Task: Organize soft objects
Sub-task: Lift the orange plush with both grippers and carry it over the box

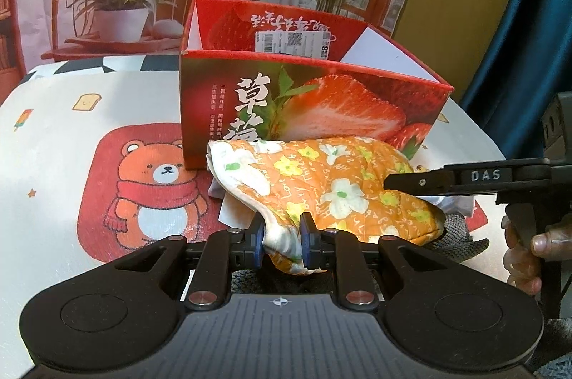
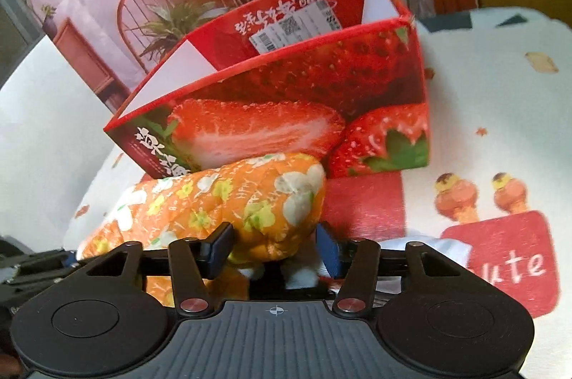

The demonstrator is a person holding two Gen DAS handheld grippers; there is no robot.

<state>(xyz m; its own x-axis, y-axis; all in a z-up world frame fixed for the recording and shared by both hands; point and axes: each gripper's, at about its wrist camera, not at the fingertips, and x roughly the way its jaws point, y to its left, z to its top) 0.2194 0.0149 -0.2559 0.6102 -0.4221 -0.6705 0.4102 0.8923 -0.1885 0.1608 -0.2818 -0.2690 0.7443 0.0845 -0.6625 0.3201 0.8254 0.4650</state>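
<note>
writing first: right gripper (image 1: 388, 181) arm reads "das" in the left wrist view. strawberry box (image 1: 314, 107) has large chinese characters on its near wall, smaller upside-down script on the inner far wall, plus a white barcode label (image 1: 291, 43) with a qr code; text too small to read. tablecloth (image 1: 50, 143) shows a bear with a red scarf (image 1: 157, 189), toast and popsicle icons; right wrist view shows ice cream cones and "ute" on a red patch (image 2: 500, 264).

around: box is open-topped, just behind the orange floral quilted cloth (image 1: 321, 186), which blocks the box's lower near wall. grey knit item (image 1: 461, 236) and white fabric lie under the cloth. printed backdrop with chair and plants stands at the far side. a person's fingers (image 1: 529, 250) hold the right gripper handle.

left gripper (image 1: 282, 241): pads clamped on the cloth's near edge, narrow gap. right gripper (image 2: 273, 245): jaws apart; the cloth's rolled end sits between them, right pad clear of it, left contact unclear.
</note>
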